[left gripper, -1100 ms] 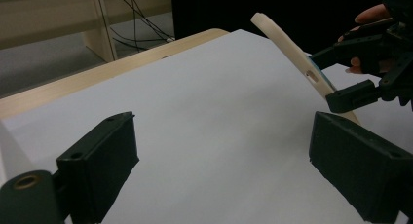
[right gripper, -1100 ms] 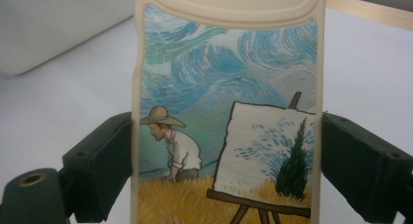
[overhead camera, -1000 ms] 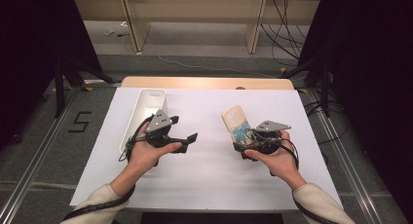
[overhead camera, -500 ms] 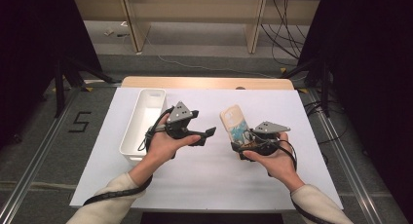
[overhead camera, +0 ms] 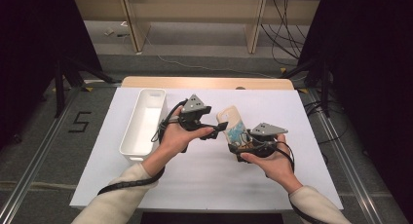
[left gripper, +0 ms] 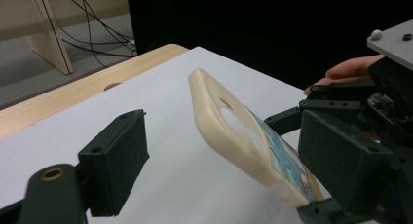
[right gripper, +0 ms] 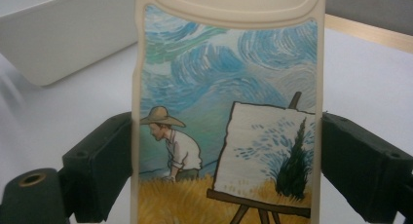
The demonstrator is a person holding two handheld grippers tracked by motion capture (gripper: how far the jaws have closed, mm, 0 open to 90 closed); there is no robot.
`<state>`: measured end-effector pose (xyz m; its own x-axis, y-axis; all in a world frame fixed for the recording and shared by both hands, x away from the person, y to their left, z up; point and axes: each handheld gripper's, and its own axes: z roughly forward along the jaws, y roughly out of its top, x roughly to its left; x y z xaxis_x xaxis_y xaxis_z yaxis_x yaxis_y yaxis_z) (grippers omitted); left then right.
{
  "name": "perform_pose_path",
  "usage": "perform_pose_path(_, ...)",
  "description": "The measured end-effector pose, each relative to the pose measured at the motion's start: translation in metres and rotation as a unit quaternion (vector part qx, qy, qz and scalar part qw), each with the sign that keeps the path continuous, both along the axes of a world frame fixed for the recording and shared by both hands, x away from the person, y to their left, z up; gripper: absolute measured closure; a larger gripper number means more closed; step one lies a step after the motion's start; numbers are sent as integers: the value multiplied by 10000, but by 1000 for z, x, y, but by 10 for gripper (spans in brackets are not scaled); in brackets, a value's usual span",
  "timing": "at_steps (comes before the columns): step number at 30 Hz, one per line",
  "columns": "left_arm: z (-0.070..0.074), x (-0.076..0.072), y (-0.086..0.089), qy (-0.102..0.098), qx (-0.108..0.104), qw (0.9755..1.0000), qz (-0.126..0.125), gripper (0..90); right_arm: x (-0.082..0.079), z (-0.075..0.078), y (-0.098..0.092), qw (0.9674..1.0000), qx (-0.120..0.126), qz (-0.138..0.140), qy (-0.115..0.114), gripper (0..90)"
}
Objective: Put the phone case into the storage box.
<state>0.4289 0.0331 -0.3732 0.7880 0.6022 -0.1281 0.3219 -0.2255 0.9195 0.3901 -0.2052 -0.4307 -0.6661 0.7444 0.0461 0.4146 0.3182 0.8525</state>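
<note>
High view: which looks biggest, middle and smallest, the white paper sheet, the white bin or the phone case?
1. White paper sheet, by far the biggest.
2. White bin, in the middle.
3. Phone case, the smallest. It is held up off the table, nearer the camera, yet still looks smaller than the bin.

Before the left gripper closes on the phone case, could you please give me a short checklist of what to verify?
1. Right gripper grips the phone case by its side edges, one jaw pressed on each: ok.
2. Case held up off the white sheet, upper end free: ok.
3. Left gripper jaws apart; they have just been closing a little, with nothing pressed between them: ok.
4. Case between the left jaws: not ok; in the left gripper view it lies beyond them.
5. White bin stands apart from both grippers: ok.
6. Firmness of the right grip: cannot tell.
</note>
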Motion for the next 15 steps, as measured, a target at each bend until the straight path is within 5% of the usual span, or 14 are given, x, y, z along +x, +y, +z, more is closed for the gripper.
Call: perform_pose_path(15,3,19,-15,238,37,9997,25,245,-3,1,6,9999,-35,58,-122,121)
